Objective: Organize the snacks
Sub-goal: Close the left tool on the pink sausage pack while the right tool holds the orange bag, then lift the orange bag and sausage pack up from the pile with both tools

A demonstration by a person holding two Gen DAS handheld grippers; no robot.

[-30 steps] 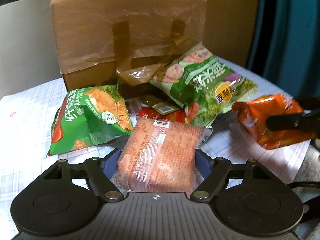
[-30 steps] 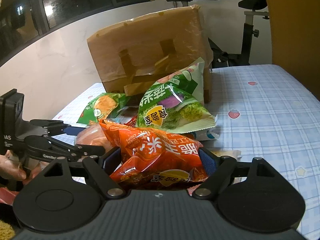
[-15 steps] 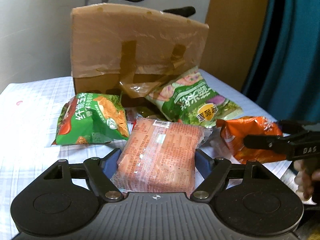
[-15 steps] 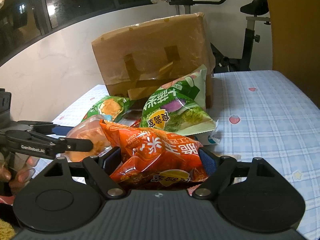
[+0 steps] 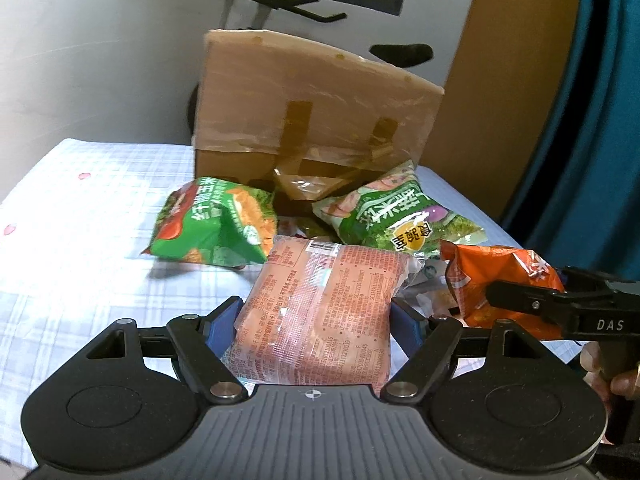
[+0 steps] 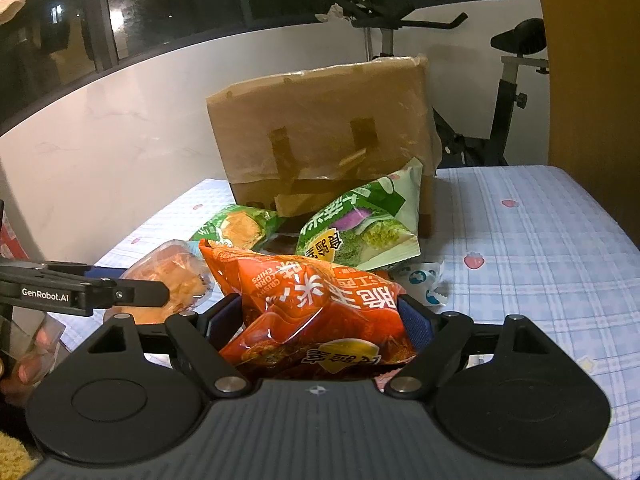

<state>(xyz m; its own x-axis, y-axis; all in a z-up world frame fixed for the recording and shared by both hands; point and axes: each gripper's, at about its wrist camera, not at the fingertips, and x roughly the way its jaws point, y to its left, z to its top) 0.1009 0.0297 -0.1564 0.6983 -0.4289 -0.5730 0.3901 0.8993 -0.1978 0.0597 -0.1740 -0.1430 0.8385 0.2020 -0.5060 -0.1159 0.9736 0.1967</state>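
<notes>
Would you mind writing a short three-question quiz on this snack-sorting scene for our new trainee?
1. True or false: the left gripper is shut on the pink packet.
2. Which bag does the right gripper hold? A) the orange corn chips bag B) the green bag with the tomato C) the green vegetable bag
3. Fill in: the green vegetable bag leans against the taped cardboard ____.

Key: 1 true, the blue pads press its sides. 2 A, the bag sits clamped between the pads. 3 box.
</notes>
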